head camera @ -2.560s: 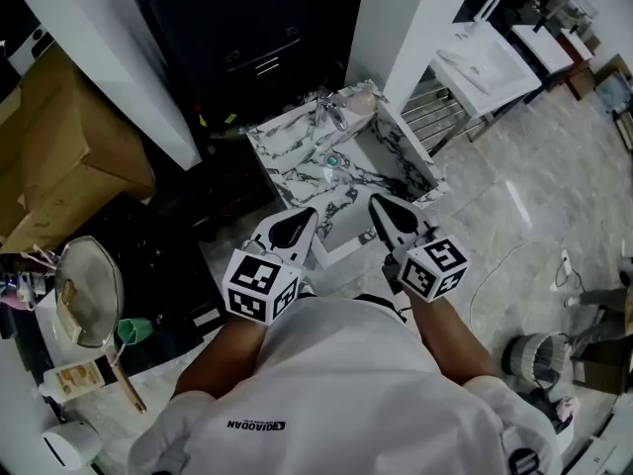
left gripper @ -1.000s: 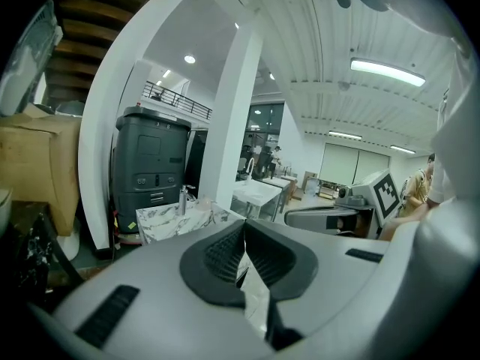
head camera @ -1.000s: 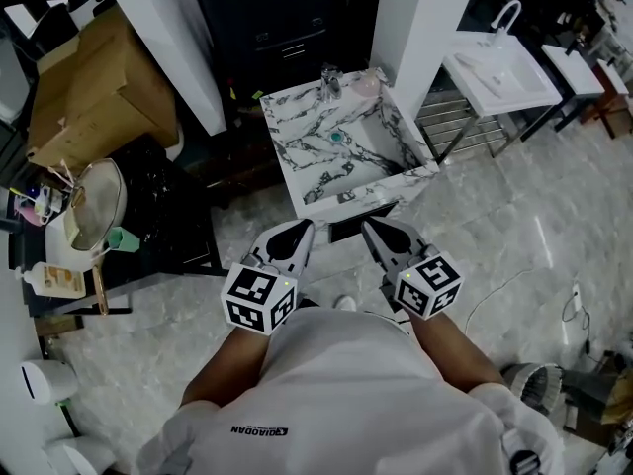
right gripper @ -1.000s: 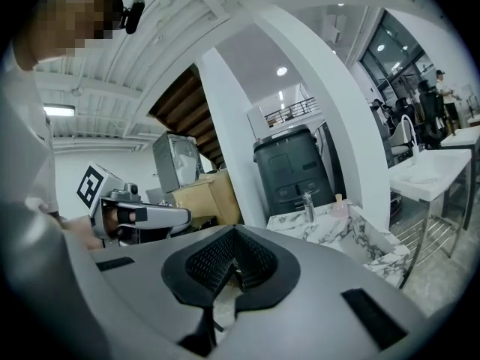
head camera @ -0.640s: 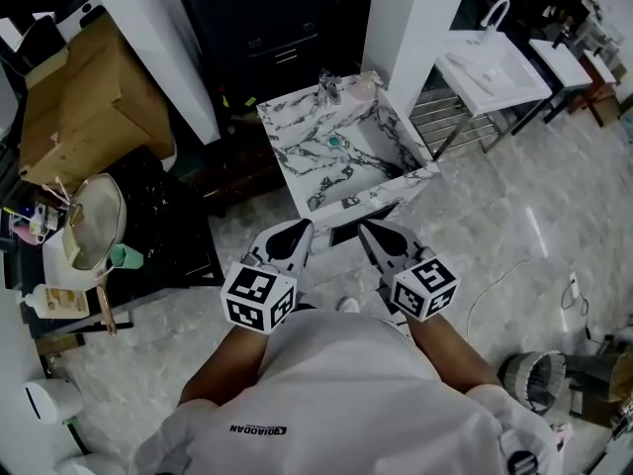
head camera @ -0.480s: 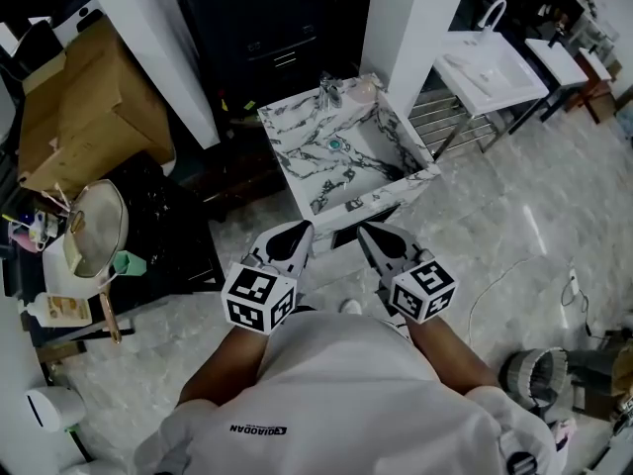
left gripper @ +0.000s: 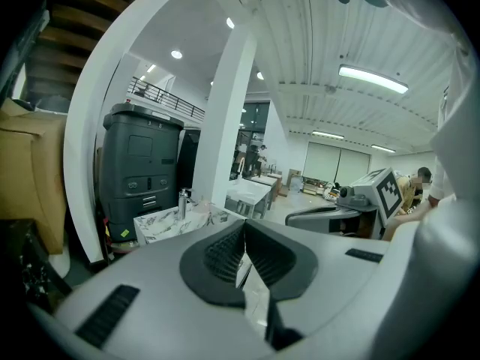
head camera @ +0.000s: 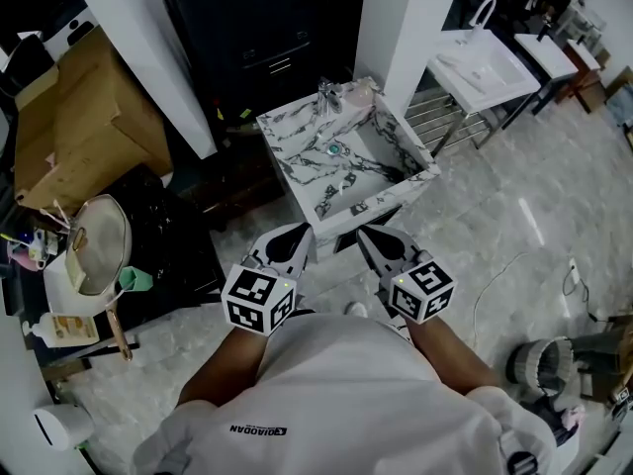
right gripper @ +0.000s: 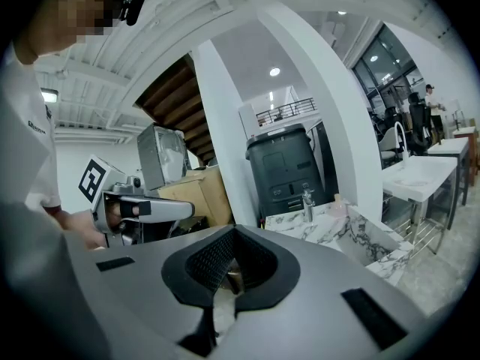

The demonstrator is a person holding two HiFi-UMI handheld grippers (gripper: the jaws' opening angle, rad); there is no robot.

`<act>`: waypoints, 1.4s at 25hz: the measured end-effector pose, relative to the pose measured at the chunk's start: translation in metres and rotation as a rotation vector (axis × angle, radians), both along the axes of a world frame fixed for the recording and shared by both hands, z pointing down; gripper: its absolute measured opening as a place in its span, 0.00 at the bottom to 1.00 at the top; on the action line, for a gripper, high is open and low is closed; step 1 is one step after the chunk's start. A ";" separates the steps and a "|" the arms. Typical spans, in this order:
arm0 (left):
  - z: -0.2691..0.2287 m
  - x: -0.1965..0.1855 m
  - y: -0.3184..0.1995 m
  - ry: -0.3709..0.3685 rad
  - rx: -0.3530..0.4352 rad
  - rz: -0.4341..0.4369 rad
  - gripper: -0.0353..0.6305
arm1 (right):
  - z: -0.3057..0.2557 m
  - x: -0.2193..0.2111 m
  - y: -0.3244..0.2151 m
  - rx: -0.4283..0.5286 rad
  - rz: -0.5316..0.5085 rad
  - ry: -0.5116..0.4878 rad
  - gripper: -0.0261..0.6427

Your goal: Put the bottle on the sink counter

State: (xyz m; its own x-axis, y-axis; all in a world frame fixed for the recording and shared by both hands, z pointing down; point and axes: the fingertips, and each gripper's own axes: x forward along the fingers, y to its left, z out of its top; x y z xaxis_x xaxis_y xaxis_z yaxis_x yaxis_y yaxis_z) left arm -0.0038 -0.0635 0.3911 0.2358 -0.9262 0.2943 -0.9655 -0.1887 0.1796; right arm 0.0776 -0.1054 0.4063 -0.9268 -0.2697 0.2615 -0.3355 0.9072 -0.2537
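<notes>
My left gripper (head camera: 297,237) and right gripper (head camera: 371,237) are held side by side at chest height, both shut with nothing between the jaws. They point at the marble sink (head camera: 297,132), whose front edge lies just beyond their tips. Its faucet (head camera: 326,91) stands at the back rim. In the left gripper view the left gripper (left gripper: 244,223) aims over the marble sink (left gripper: 161,223). The right gripper (right gripper: 234,229) has the marble sink (right gripper: 360,238) to its right. A pale labelled bottle (head camera: 61,330) sits far left, away from both grippers.
A black counter (head camera: 168,255) with a round basin (head camera: 94,260) is at the left. Behind it is a cardboard box (head camera: 79,117). White pillars (head camera: 406,18) flank a dark cabinet (head camera: 257,38) behind the sink. A white basin on a frame (head camera: 485,67) stands right, and a cable (head camera: 495,275) lies on the floor.
Both grippers have moved forward together, and the marble sink's front edge now lies closer to their tips. Their jaws have stayed shut.
</notes>
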 end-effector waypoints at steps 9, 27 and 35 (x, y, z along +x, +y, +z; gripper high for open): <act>0.000 -0.006 0.003 -0.006 0.000 0.025 0.08 | 0.000 -0.009 0.004 0.006 0.013 0.002 0.10; 0.002 -0.009 0.002 -0.006 0.000 0.023 0.08 | 0.005 -0.013 0.004 -0.006 0.012 0.009 0.10; 0.002 -0.010 -0.002 -0.007 0.002 0.019 0.08 | 0.006 -0.012 0.000 -0.009 0.013 0.008 0.10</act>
